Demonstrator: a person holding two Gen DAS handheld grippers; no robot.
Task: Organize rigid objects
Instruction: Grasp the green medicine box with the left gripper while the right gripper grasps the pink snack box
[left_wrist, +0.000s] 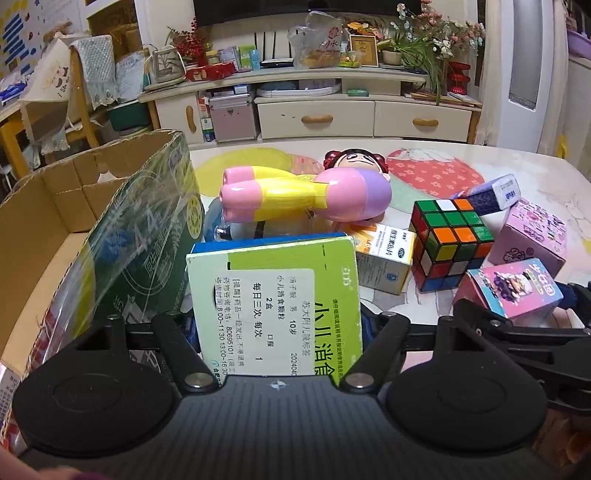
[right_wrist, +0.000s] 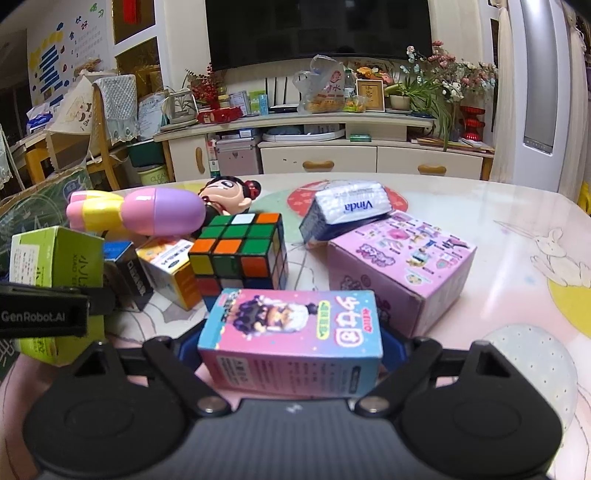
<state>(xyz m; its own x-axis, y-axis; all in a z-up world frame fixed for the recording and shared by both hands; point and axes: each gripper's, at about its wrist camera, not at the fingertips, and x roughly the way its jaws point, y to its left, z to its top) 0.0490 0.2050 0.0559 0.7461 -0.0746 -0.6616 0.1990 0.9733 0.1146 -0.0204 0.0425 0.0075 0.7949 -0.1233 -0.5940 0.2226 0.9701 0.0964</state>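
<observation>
My left gripper is shut on a green and white medicine box, held next to an open cardboard box on the left. My right gripper is shut on a pink and blue toy box, also seen in the left wrist view. On the table lie a Rubik's cube, a pink and yellow doll, an orange medicine box, a large pink box and a Vinda tissue pack.
The table has a pink cartoon cover. A small dark box stands by the orange box. Behind the table stand a cream TV cabinet and a wooden chair at the left.
</observation>
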